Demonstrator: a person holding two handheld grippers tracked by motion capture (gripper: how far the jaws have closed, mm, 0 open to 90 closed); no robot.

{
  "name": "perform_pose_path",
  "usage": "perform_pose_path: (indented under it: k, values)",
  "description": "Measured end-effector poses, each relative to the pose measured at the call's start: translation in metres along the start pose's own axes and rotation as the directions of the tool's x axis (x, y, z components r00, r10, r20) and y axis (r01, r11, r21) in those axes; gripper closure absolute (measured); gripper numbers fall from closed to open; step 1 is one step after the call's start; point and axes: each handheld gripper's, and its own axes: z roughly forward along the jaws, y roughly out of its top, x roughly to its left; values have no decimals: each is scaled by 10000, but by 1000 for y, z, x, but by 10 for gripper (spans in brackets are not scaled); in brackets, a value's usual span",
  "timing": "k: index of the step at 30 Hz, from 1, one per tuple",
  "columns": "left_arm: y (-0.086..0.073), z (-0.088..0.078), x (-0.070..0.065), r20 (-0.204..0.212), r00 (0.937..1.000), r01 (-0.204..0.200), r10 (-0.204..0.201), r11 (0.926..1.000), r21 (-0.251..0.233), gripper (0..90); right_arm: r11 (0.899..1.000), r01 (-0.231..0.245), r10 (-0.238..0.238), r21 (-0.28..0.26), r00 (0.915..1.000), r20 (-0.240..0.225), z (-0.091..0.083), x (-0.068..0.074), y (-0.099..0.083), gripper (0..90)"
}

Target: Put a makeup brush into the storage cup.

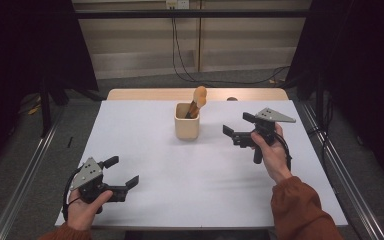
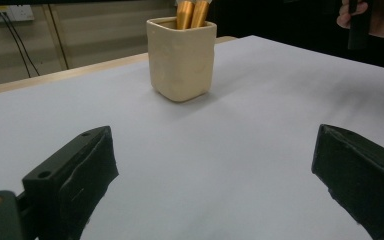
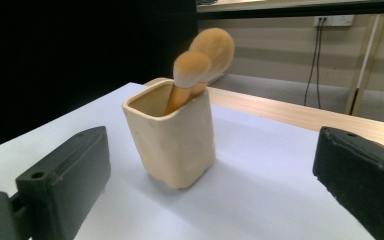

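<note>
The cream holder [image 1: 186, 121] with two brushes [image 1: 198, 99] stands upright mid-worktop [image 1: 190, 175], at nine o'clock from the nearer right tongs [image 1: 235, 128], gaping wide and empty; the left tongs [image 1: 122, 171], equally wide, sit well apart.

one beige cup [image 1: 186, 128], two brushes [image 1: 198, 98] in it, two grippers, one white table [image 1: 200, 190]

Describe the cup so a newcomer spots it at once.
On the white table, look toward the far edge, near the middle. There stands a squarish cream cup, left of the right tongs. It alone holds two brushes, their fluffy tan heads sticking out.
</note>
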Motion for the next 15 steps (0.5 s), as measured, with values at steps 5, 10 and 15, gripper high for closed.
perform_pose_path:
  k: [5, 10, 15]
  values:
    - [0, -1, 1, -2, 10000, 50, -50, 10000, -54, 34, 10000, 52, -52, -5, 9999, 149, -12, -1, -5, 12]
    - [0, -2, 2, -35, 9999, 120, -120, 9999, -83, 31, 9999, 116, -118, 63, 9997, 222, -22, 0, -9, 11]
    - [0, -3, 1, -87, 9998, 195, -196, 9997, -131, 30, 9995, 248, -253, 203, 9994, 228, -31, -1, -16, 11]
